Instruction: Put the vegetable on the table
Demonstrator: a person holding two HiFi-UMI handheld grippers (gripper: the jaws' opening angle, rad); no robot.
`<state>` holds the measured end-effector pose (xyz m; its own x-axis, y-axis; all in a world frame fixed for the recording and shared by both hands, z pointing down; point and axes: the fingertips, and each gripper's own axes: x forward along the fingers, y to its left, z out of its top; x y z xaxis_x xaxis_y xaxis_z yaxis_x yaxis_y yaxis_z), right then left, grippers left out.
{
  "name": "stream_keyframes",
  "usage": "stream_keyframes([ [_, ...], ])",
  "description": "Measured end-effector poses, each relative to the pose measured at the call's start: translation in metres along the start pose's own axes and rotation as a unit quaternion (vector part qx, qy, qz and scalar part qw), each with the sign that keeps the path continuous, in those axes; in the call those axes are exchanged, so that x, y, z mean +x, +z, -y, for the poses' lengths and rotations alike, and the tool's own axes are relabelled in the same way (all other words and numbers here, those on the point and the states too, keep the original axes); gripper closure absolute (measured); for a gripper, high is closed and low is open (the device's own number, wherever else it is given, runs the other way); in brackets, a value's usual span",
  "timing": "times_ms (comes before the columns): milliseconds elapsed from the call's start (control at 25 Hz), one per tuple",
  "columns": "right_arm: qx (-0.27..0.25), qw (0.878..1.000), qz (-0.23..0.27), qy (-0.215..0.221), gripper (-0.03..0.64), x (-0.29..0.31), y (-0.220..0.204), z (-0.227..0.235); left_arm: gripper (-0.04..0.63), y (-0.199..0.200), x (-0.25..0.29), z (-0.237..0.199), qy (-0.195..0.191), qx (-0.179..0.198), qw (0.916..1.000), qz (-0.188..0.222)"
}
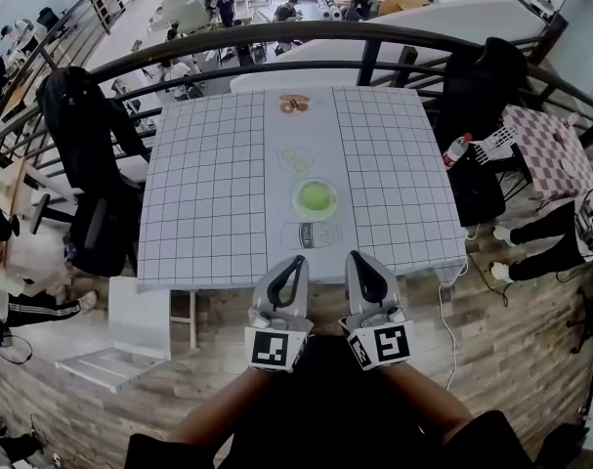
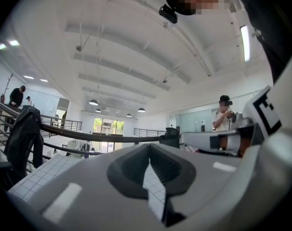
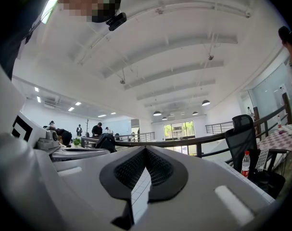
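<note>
A: Left side, what is seen?
B: A black jacket (image 1: 76,115) is draped over a chair left of the table (image 1: 208,213). The left gripper (image 1: 297,261) is held at the table's near edge. Its jaws are brought together at the tips with nothing between them (only grid cloth shows through the sliver behind the tips)
A: Vegetable position?
B: The green round vegetable (image 1: 316,198) is found on the plain centre strip of the table, ahead of both grippers and touched by neither. Pale slices (image 1: 294,159) are laid just beyond it, and a small plate (image 1: 295,105) is set at the far end. A pale item (image 1: 311,234) lies between the vegetable and the near edge, too small to be identified
A: Right side?
B: The right gripper (image 1: 355,256) is held just beside the left one, pointed the same way. Its jaws are likewise pressed tip to tip and nothing is held. A bottle (image 1: 455,149) with red on it is seen right of the table, next to a dark chair, and a checked cloth (image 1: 535,145) is spread further right
</note>
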<state>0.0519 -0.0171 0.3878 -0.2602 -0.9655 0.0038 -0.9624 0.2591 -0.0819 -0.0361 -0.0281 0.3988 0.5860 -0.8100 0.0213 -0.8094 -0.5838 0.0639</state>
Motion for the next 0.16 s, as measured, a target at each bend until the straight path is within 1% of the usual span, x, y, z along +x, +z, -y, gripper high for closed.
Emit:
stream_keyframes([
  [160,-0.001,1.0,0.001,-0.001,0.62,0.0001,0.0024,0.005,0.586,0.0001,0.0044,0.0041,-0.006,-0.001,1.0,-0.006],
])
